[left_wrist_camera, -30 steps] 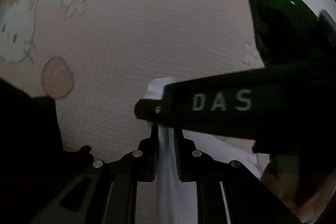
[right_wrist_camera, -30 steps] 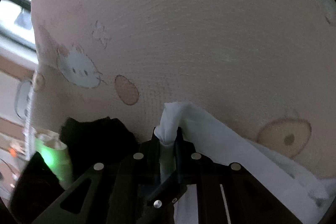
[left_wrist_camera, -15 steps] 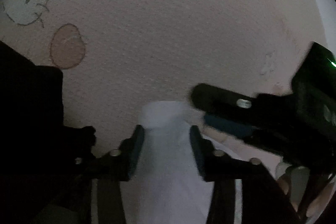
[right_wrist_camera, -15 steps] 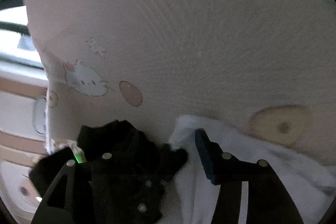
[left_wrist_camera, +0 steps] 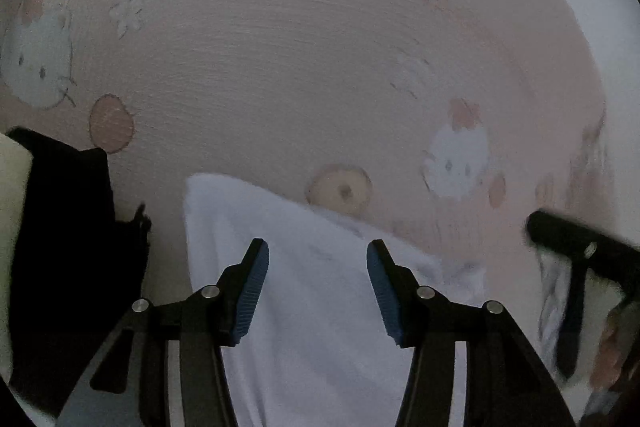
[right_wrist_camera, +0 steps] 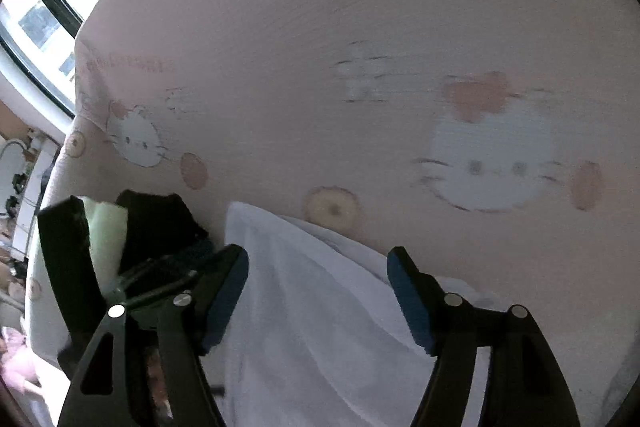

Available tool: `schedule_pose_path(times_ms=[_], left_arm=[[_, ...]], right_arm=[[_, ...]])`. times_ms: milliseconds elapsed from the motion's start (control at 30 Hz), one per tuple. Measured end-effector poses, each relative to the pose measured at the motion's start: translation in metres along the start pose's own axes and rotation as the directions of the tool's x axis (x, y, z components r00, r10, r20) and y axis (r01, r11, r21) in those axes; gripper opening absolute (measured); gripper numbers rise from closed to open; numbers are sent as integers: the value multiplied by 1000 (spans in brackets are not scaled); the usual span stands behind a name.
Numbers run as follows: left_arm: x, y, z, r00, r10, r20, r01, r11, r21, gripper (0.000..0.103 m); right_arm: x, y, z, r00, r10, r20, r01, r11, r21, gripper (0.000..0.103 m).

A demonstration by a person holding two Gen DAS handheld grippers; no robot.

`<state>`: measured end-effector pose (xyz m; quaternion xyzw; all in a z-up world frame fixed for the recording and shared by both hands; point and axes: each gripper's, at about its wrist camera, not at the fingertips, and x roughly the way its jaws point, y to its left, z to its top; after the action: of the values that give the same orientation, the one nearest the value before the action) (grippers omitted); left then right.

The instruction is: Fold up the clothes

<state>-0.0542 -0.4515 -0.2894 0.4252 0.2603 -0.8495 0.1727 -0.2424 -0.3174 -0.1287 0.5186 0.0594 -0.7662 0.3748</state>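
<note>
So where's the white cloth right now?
The white cloth lies on the pink cartoon-cat bedsheet, below both open tongs, with a black garment to its left.

Dark garment point(left_wrist_camera: 68, 227) lies left of white garment point(left_wrist_camera: 320, 307).

left gripper point(left_wrist_camera: 318, 285) and right gripper point(right_wrist_camera: 318, 301): black angular finger frames, ribbed blue pads point(left_wrist_camera: 252, 291) on the inner faces, round silver screws point(right_wrist_camera: 453, 299) (two per finger).

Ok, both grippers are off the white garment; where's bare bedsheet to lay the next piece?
Free: the pink sheet beyond the white garment, toward the cat prints. Crowded: left edge, where dark clothes sit beside the garment.
</note>
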Motion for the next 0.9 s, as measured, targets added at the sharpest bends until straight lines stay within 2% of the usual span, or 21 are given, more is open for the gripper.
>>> schedule_pose_path(times_ms=[167,333,400,467,567,700,800,867,900], left_arm=[[-26,-83,-5,999,34,-15,-30,979,200,48],[-56,-135,4,996,-7,-94,33,959,281,48],[-59,-155,7,992,-2,-126,42,948,315,48],[-55,-171,8,987,22,-159,35,939,343,48],[-46,-182,9,974,40,-223,40,939,343,48],[-11,-187,13,965,67,-252,25,938,346,48],[13,-184,7,960,77,-270,27,932,360,48],[28,-179,-4,960,114,-256,10,899,438,48],[33,-181,-12,963,135,-231,-6,873,487,48]], right_arm=[[-70,-35,-51,992,-113,59,112,993,22,78],[-98,-64,-91,992,-126,12,124,989,80,79],[-102,-77,-104,992,-125,1,124,988,87,79],[-99,-93,-111,991,-133,-23,135,985,111,79],[-92,-123,-118,989,-141,-53,148,977,154,79],[-75,-160,-119,984,-154,-87,168,966,194,79],[-57,-183,-122,988,-133,-79,148,961,235,79],[-45,-196,-127,991,-116,-70,131,949,287,79],[-40,-202,-131,993,-101,-64,116,942,316,79]])
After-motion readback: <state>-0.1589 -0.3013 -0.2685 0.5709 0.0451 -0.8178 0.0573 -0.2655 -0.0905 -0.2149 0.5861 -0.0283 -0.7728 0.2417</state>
